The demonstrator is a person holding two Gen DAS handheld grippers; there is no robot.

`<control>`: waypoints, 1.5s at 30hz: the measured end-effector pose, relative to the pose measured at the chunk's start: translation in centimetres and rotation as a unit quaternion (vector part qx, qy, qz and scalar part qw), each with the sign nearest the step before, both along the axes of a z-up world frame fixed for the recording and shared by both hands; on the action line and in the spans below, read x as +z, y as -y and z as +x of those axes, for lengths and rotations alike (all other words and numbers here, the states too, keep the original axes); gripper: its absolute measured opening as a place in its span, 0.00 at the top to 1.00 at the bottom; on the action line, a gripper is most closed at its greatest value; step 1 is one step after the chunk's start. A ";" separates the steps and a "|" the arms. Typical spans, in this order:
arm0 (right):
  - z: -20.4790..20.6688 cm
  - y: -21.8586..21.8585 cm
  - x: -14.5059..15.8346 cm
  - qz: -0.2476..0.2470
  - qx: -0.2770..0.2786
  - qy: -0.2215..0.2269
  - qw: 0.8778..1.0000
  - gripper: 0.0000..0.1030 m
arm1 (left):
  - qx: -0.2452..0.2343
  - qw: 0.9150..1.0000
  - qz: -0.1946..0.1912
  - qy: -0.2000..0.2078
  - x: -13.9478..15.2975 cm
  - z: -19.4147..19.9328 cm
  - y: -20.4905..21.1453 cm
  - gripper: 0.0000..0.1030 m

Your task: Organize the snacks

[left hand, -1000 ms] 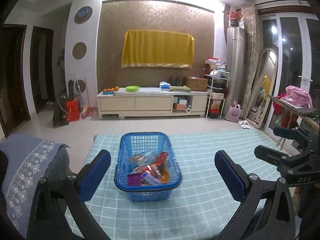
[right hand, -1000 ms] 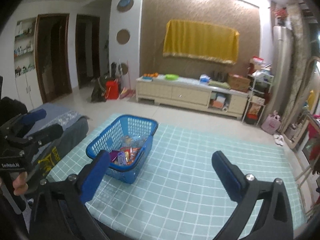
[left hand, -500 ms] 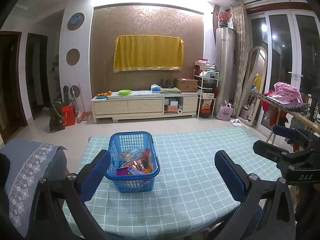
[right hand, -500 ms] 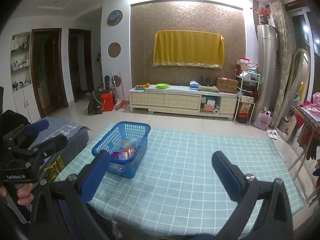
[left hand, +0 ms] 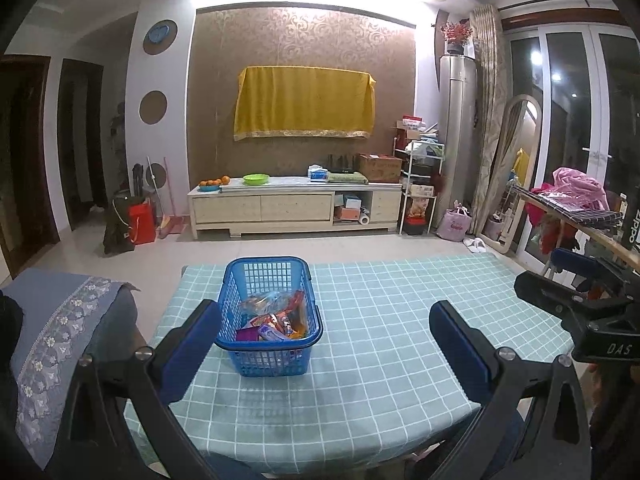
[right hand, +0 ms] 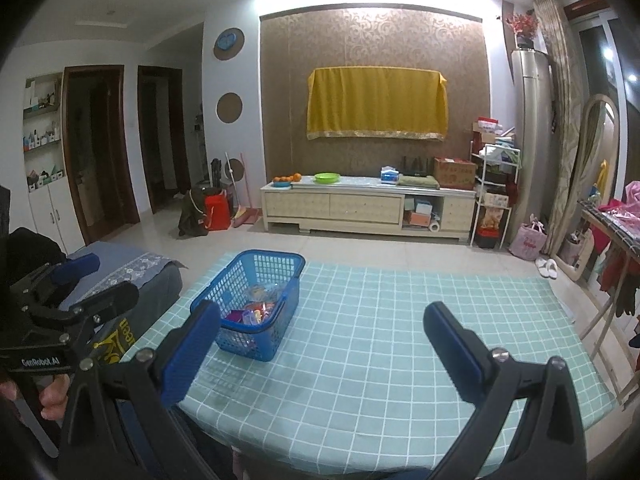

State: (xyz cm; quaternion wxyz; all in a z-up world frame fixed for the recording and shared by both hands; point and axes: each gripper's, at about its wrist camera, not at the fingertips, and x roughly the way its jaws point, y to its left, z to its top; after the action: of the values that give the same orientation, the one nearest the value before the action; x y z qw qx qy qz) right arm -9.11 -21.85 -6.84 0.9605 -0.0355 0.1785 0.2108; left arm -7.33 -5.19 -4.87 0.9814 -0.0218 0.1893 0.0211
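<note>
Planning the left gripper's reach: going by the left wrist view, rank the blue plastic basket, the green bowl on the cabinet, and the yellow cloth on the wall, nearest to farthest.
1. Blue plastic basket of snacks: on the checked tablecloth, just ahead of the left gripper, toward its left finger.
2. Green bowl: on the low cabinet across the floor.
3. Yellow cloth: on the back wall, above the cabinet.

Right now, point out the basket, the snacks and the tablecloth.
basket (left hand: 267, 356): left wrist view, front wall.
snacks (left hand: 276, 318): left wrist view, middle of the pile.
tablecloth (right hand: 380, 344): right wrist view, bare checked middle.
</note>
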 end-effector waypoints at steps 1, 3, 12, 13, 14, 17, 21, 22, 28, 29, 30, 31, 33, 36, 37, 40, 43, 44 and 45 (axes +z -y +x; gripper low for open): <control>0.0 -0.1 -0.1 -0.001 0.001 -0.001 1.000 0.00 | 0.000 1.000 -0.001 0.000 0.0 -0.1 -0.1 0.00; -0.2 -0.1 -0.1 -0.004 0.002 0.000 1.000 0.00 | 0.001 1.000 -0.001 -0.001 -0.1 -0.2 -0.1 0.00; -0.4 -0.2 0.1 -0.002 0.003 -0.002 1.000 0.00 | 0.003 1.000 -0.007 -0.003 -0.3 -0.3 -0.2 0.00; -0.3 -0.2 0.1 -0.002 0.003 -0.002 1.000 0.00 | 0.002 1.000 -0.007 -0.004 -0.3 -0.3 -0.3 0.00; -0.4 -0.2 0.2 -0.004 0.002 0.000 1.000 0.00 | 0.003 1.000 -0.007 -0.005 -0.2 -0.2 -0.2 0.00; -0.7 -0.6 0.3 -0.008 0.002 0.005 1.000 0.00 | 0.005 1.000 -0.004 -0.008 -0.4 -0.2 -0.2 0.00; -0.7 -0.8 0.3 -0.008 0.005 0.003 1.000 0.00 | 0.005 1.000 -0.006 -0.008 -0.4 -0.3 -0.3 0.00; -0.8 -0.9 0.4 -0.011 0.002 0.006 1.000 0.00 | 0.006 1.000 -0.005 -0.008 -0.3 -0.2 -0.3 0.00; -0.8 -1.0 0.5 -0.011 0.001 0.008 1.000 0.00 | 0.005 1.000 -0.006 -0.006 -0.3 -0.4 -0.3 0.00; -0.7 -1.0 0.5 -0.010 0.001 0.008 1.000 0.00 | 0.005 1.000 -0.006 -0.006 -0.2 -0.4 -0.3 0.00; -0.6 -1.0 0.5 -0.010 0.002 0.007 1.000 0.00 | 0.004 1.000 -0.006 -0.006 -0.2 -0.4 -0.3 0.00; -0.7 -1.0 0.5 -0.010 0.002 0.006 1.000 0.00 | 0.004 1.000 -0.008 -0.005 -0.2 -0.4 -0.3 0.00; -0.6 -1.0 0.6 -0.009 0.003 0.004 1.000 0.00 | 0.002 1.000 -0.010 -0.004 -0.1 -0.6 -0.4 0.00; -0.6 -1.0 0.6 -0.009 0.003 0.003 1.000 0.00 | 0.000 1.000 -0.010 -0.004 -0.1 -0.7 -0.3 0.00; -0.6 -0.9 0.6 -0.009 0.003 0.003 1.000 0.00 | -0.001 1.000 -0.010 -0.004 -0.1 -0.7 -0.3 0.00; -0.6 -0.9 0.7 -0.008 0.003 0.001 1.000 0.00 | -0.002 1.000 -0.014 -0.004 0.0 -0.7 -0.5 0.00; -0.6 -0.9 0.7 -0.012 0.002 0.003 1.000 0.00 | -0.001 1.000 -0.012 -0.004 0.0 -0.8 -0.3 0.00; -0.7 -0.9 0.7 -0.013 0.002 0.004 1.000 0.00 | 0.000 1.000 -0.012 -0.004 0.1 -0.8 -0.3 0.00; -0.7 -0.9 0.7 -0.013 0.002 0.004 1.000 0.00 | -0.001 1.000 -0.013 -0.003 0.1 -0.8 -0.4 0.00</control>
State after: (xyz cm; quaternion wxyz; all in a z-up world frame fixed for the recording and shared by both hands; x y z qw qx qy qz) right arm -9.81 -20.95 -6.12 0.9601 -0.0496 0.1775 0.2105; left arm -8.10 -4.83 -4.76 0.9805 -0.0342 0.1928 0.0182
